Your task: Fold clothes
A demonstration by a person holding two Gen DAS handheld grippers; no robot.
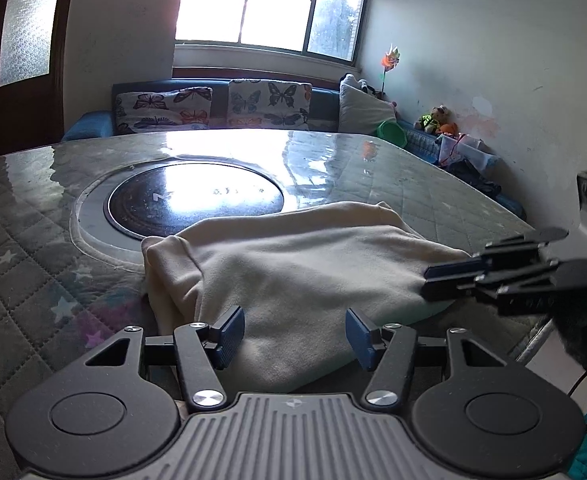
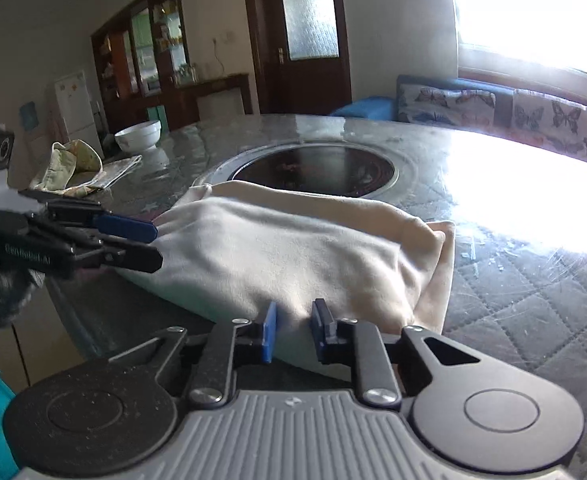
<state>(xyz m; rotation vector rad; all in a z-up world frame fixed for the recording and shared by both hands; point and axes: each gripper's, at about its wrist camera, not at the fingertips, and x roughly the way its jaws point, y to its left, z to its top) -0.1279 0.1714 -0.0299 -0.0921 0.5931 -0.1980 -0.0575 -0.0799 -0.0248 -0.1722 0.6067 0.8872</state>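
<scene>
While angled down, both grippers, left gripper [image 1: 293,336] agape, right gripper [image 2: 293,334] pinching cream garment [image 2: 293,252].

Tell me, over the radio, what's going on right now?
Right gripper pinching cream garment at near edge. Left gripper open, straddling the cloth. Nothing in the way.

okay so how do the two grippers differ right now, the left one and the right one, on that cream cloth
The left gripper has its jaws spread wide over the near edge of the cream cloth, pads clear of the fabric; the right gripper has its jaws drawn close, pinching a small tuck of the cloth. The left works the edge near the bunched end, the right the opposite end. Both have blue pads and point down at the same hem.
</scene>
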